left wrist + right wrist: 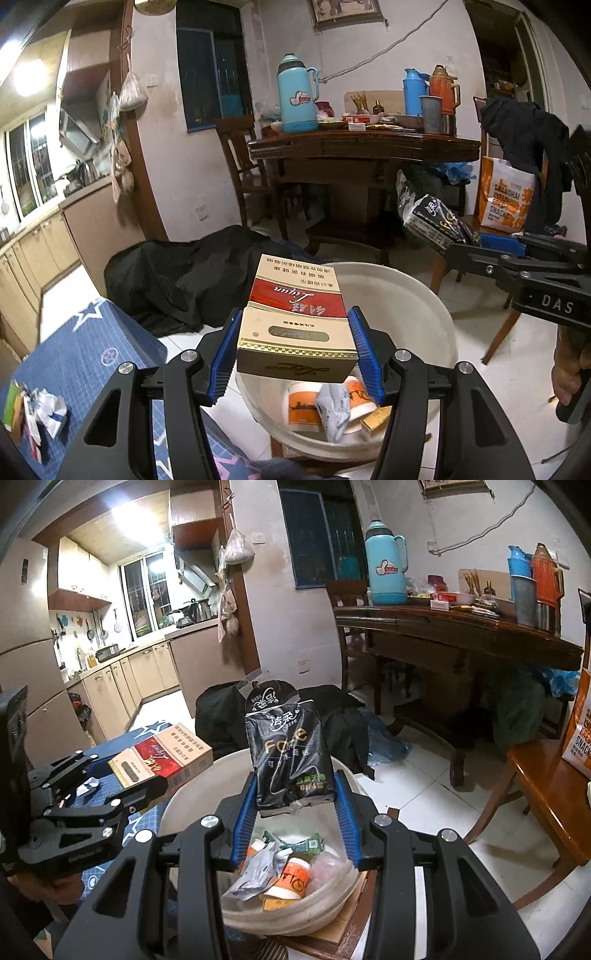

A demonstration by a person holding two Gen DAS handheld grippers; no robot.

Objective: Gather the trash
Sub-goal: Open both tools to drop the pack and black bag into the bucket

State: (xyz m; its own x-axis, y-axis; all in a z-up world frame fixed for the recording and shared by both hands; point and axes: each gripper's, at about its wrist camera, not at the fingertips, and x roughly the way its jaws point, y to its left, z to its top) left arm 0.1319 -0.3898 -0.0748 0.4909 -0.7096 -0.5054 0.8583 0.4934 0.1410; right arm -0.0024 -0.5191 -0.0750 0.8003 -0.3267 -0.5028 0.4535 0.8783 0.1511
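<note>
Inside white basin [192,805] — cups, crumpled wrappers.

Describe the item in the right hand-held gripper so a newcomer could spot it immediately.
Find the big white plastic basin on the floor, half full of trash. Above it, the right hand-held gripper holds a soft black tissue pack with gold lettering; the neighbouring red-and-cream cardboard cigarette carton is rigid.

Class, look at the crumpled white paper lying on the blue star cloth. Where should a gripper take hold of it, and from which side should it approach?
Grip the crumpled paper across its raised middle, coming from above, because it lies low on the cloth, offering no edge from the side. Its folds should squash between the fingers. Stay clear of the wrappers touching its left.
</note>
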